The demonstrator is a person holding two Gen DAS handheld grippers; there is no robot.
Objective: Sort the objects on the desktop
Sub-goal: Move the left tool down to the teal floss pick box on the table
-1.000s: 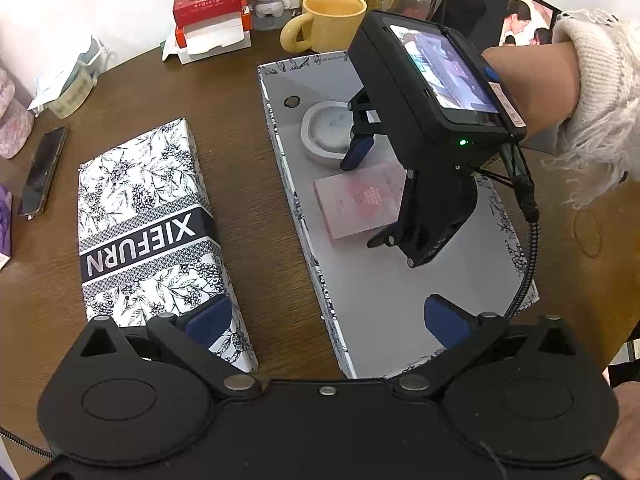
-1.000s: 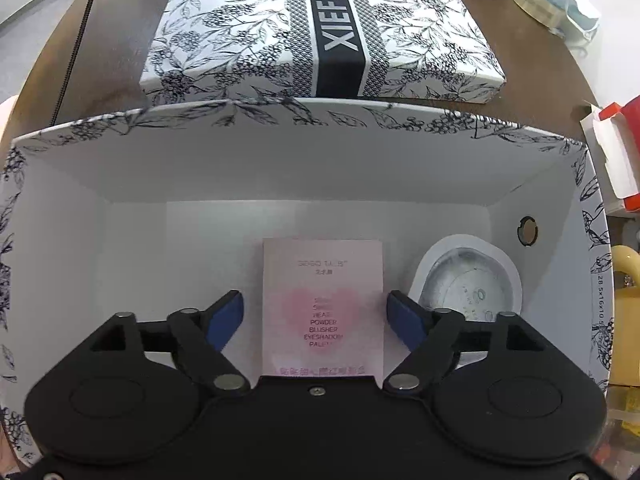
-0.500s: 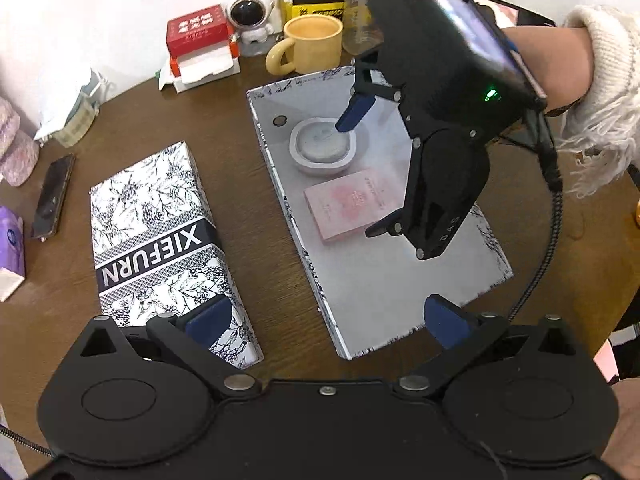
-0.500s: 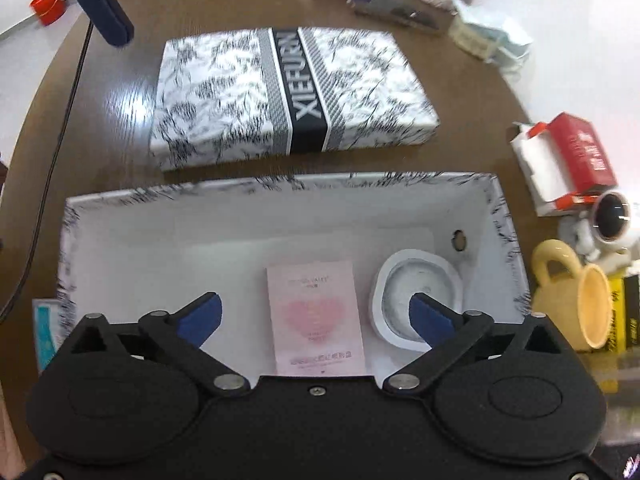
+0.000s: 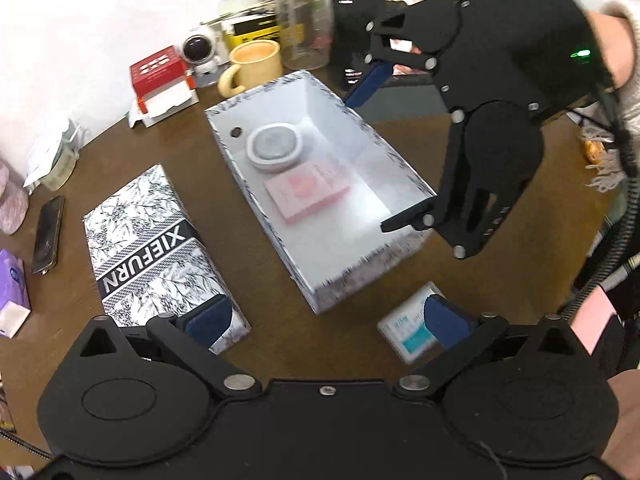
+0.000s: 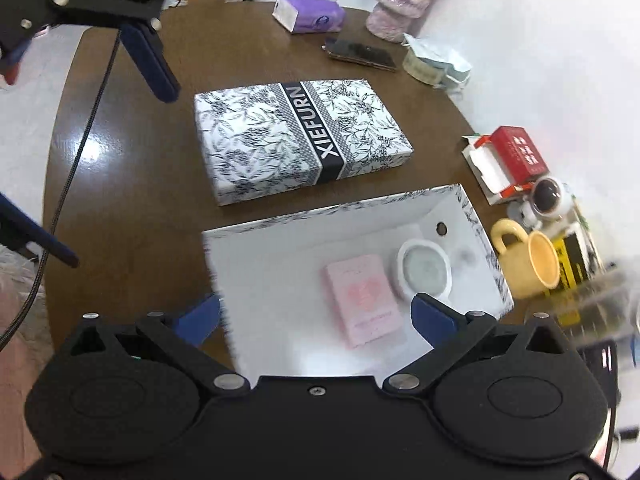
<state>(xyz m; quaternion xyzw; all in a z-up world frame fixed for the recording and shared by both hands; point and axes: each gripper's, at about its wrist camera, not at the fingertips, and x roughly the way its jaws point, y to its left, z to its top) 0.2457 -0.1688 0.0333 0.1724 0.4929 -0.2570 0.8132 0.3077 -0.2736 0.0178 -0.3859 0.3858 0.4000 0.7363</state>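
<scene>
A: Starting nearest. The left gripper [image 5: 328, 318] is hovering with its fingers spread wide and holding nothing. A small white-and-teal packet [image 5: 412, 330] is lying on the brown table [image 5: 280, 344] just under the right-hand fingertip [image 5: 444, 320].

B: So which arm is sitting nearer to it?

A: The left, I'm judging. The packet's long axis is running slantwise across the finger line, so a wrist turn is probably needed. Its print is blurring too much to read.

B: And the right gripper [image 6: 316, 316]?

A: Also gaping and empty, hanging above the near wall of the open floral box [image 6: 400, 210]. Just ahead of its fingers a pink heart-printed palette [image 6: 362, 294] is lying flat beside a round white compact [image 6: 425, 268], apparently touching.

B: Farther out?

A: The patterned XIEFURN lid [image 6: 300, 136] is resting beyond the box, well apart from both grippers.
</scene>
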